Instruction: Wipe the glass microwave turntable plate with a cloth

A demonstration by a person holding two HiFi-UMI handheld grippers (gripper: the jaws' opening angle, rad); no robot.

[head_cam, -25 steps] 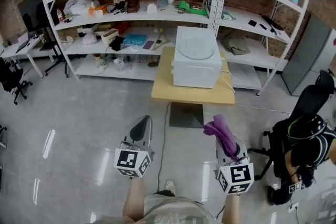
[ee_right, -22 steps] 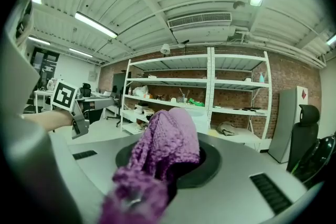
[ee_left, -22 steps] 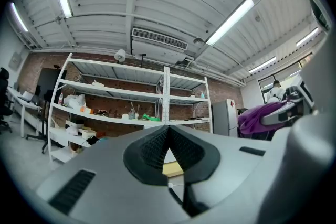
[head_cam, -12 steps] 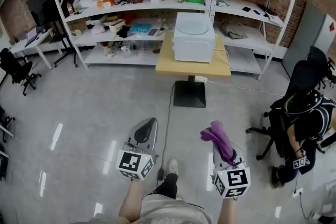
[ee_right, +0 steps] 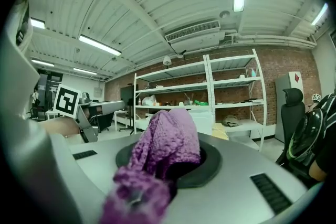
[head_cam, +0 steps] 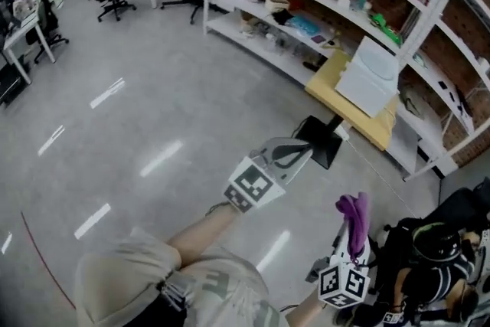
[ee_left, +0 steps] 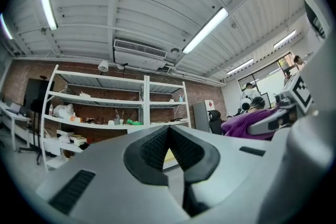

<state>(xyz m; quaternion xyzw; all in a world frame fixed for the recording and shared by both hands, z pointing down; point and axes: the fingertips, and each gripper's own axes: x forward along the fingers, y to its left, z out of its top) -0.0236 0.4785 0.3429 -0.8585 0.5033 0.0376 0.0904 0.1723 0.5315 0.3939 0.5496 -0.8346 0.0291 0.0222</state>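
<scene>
Head view: left gripper (head_cam: pixel 285 155) and right gripper (head_cam: pixel 354 235) hang well apart from the microwave (head_cam: pixel 358 92), the glass plate (head_cam: pixel 380 63) seemingly on top; left gripper view — jaws pressed together, empty; right gripper view — jaws pinching the purple cloth (ee_right: pixel 167 147), likely carried ready for wiping.

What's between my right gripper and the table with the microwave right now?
Only bare grey floor, in the head view. The right gripper, shut on the purple cloth, is apart from the table; its black base sits left of that line.
</scene>
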